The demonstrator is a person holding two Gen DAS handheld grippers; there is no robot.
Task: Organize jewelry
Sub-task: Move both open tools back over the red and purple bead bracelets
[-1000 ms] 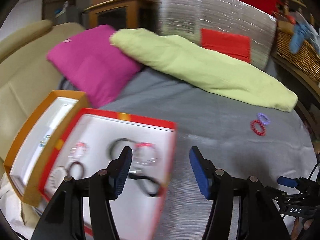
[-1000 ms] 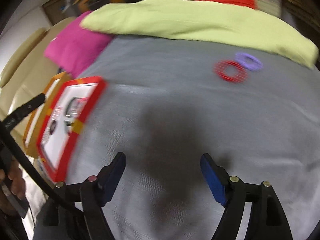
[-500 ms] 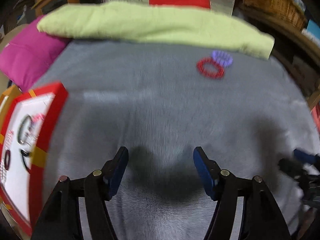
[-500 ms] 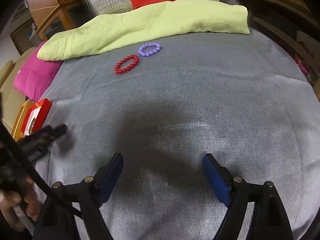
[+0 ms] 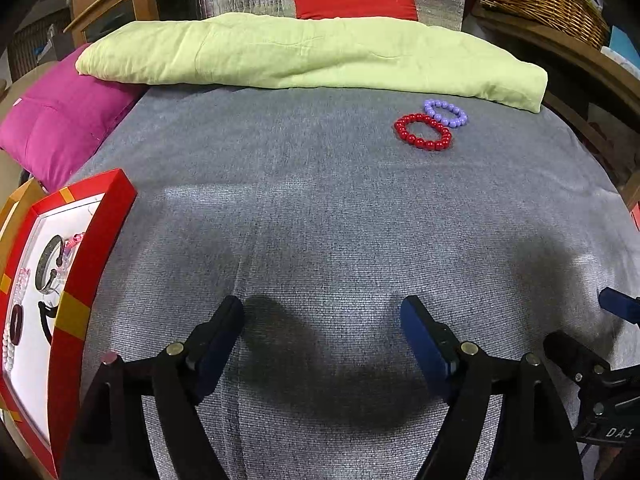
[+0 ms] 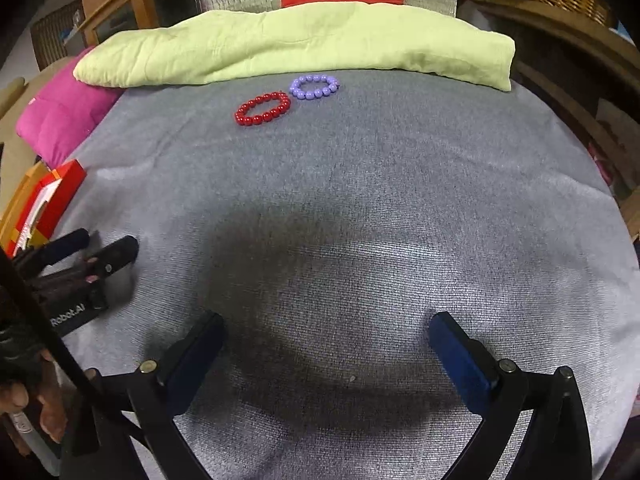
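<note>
left gripper (image 5: 322, 322): jaws just been opening, holding nothing | right gripper (image 6: 326, 338): jaws just been opening wide, holding nothing | red bracelet (image 5: 423, 131) and purple bracelet (image 5: 446, 113): lying touching on grey blanket (image 5: 320, 208), far ahead | red box (image 5: 86, 248): sitting at left edge

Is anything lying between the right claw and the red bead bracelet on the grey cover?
Nothing visible. The right claw is open and empty, and only bare grey cover lies between it and the red bead bracelet. The purple bead bracelet sits just beyond, close beside the red one.
</note>
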